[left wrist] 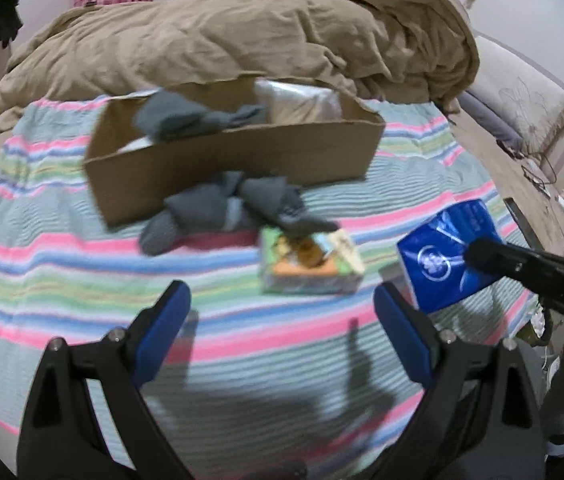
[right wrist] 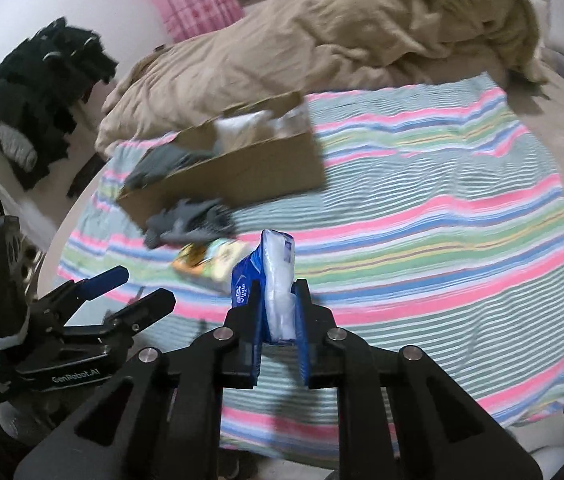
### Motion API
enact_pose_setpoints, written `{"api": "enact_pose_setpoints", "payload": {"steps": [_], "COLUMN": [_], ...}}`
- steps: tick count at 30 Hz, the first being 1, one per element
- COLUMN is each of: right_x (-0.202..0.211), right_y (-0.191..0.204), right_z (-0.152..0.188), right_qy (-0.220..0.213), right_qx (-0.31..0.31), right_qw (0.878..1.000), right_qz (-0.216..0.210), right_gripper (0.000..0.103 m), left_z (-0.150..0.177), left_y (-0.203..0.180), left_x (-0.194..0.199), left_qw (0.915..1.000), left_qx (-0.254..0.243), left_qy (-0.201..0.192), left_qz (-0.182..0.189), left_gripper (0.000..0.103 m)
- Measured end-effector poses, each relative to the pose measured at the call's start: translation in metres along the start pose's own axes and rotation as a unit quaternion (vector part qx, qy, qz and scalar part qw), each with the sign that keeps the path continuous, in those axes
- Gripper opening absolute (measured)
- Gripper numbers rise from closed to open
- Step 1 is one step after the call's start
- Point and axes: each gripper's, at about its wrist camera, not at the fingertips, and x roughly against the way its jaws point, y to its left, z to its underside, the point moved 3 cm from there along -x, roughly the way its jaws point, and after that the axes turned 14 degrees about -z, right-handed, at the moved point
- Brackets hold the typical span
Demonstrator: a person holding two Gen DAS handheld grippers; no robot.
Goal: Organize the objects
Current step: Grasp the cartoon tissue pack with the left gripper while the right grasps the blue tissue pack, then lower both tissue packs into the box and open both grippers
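The right tongs [right wrist: 277, 304] are squeezing a blue tissue pack [right wrist: 267, 276]; only the left view is showing its printed face [left wrist: 448, 258]. The left tongs [left wrist: 282, 312] are gaping wide, holding nothing, behind a small box [left wrist: 310, 266].

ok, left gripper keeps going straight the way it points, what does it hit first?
Likely the colourful packet on the striped sheet, just ahead between the open left gripper fingers. Past it lie the grey socks, then the cardboard box. Depth is unclear.

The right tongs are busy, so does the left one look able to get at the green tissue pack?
Probably yes: the left tongs are open and empty, the green tissue pack lies just ahead on the striped blanket, only a grey sock overlaps its far edge.
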Motion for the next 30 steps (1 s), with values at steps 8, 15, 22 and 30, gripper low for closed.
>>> {"api": "enact_pose_setpoints", "payload": {"steps": [8,15,22,30], "right_x": [0.002,0.0,0.008,0.011], "right_y": [-0.026,-0.022,0.003,0.036], "right_z": [-0.001,-0.005,-0.021,-0.057], "right_qy": [-0.003,-0.007,-0.023,-0.049], "right_qx": [-0.018,-0.013,0.012,0.049], "right_qw": [1.0,1.0,1.0,0.997], "right_qz": [0.012,0.001,-0.009,-0.019], "right_gripper": [0.015,0.015,0.015,0.015], "left_z": [-0.007,-0.005,-0.007,-0.031], "left_y": [-0.024,-0.012,0.024,0.066], "left_x": [-0.04,-0.025,0.021,0.062], "left_qw": [0.9996,0.9999,0.9995,0.9959], "left_qx": [-0.015,-0.003,0.026,0.069], "left_qy": [0.023,0.014,-0.012,-0.058], "left_qz": [-0.011,0.0,0.012,0.011], "left_gripper": [0.07,0.065,0.065,0.065]}}
